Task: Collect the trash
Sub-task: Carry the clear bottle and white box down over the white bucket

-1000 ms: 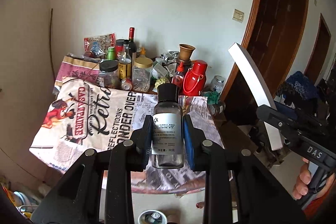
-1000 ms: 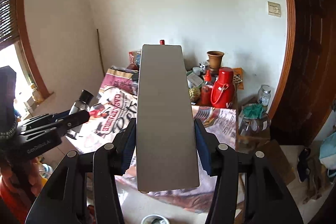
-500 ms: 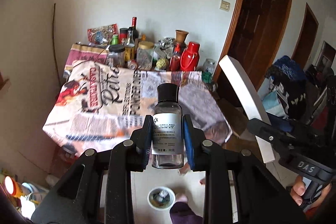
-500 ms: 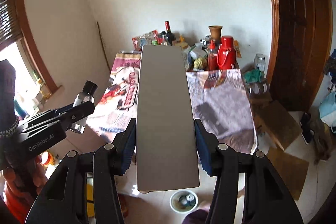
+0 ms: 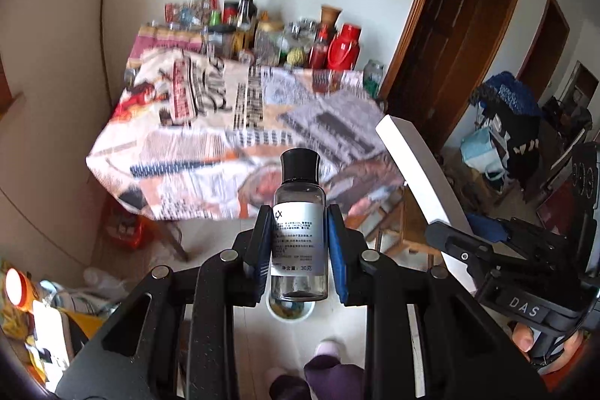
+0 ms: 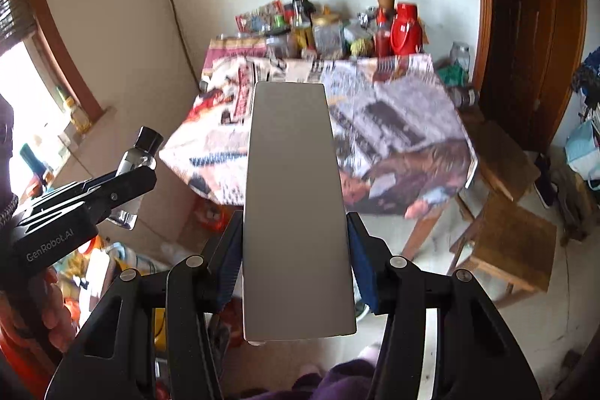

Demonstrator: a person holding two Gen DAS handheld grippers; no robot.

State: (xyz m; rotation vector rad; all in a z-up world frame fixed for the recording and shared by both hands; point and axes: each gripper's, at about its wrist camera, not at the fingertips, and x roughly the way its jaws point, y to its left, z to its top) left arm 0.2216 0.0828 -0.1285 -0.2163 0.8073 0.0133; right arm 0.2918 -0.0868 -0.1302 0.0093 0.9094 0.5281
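Note:
My left gripper (image 5: 299,242) is shut on a small clear bottle (image 5: 299,231) with a black cap and a white label, held upright above the floor. Directly below it stands a small white bin (image 5: 289,313) with trash inside, mostly hidden by the bottle. My right gripper (image 6: 294,250) is shut on a long flat grey box (image 6: 294,205); the same grey box (image 5: 420,171) shows at the right of the left wrist view. In the right wrist view the bottle (image 6: 137,156) and the left gripper (image 6: 123,188) appear at the left edge.
A table (image 5: 225,122) with a printed newspaper-pattern cloth stands ahead, with bottles, jars and a red thermos (image 5: 343,47) along its far side. A wooden stool (image 6: 513,242) sits right of it before a brown door (image 6: 525,25). The person's feet (image 5: 326,362) are at the bottom edge.
Both grippers have pulled back from the table and tipped downward, still holding the bottle and the box. The white bin on the floor now lies right under the bottle.

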